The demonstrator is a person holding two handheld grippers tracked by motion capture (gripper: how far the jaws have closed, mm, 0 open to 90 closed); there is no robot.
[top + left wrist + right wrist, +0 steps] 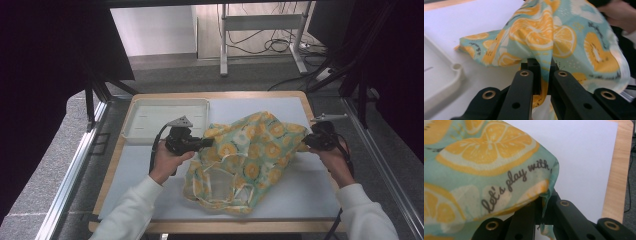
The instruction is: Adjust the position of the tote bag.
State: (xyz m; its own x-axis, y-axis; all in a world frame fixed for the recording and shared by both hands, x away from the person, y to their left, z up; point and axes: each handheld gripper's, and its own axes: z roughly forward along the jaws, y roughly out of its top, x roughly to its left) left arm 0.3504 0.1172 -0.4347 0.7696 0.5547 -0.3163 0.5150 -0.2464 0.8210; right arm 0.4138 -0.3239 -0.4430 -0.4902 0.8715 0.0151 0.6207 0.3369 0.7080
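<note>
A teal cloth bag with an orange-slice print (247, 157) lies crumpled on the white mat, lifted along its far edge between my two hands. My left gripper (209, 143) is shut on the cloth's left edge; the fabric (549, 37) is pinched between its black jaws and rises from my left gripper (543, 65). At the right, my right gripper (306, 141) is shut on the cloth's right corner. There the printed fabric (486, 167), lettered "let's play with", drapes over my right gripper (544, 197).
A white plastic tray (165, 117) stands at the back left of the mat, just behind my left hand. The white mat (305, 195) covers a wooden table (107, 175). Beyond the table are a metal frame and cables on the floor.
</note>
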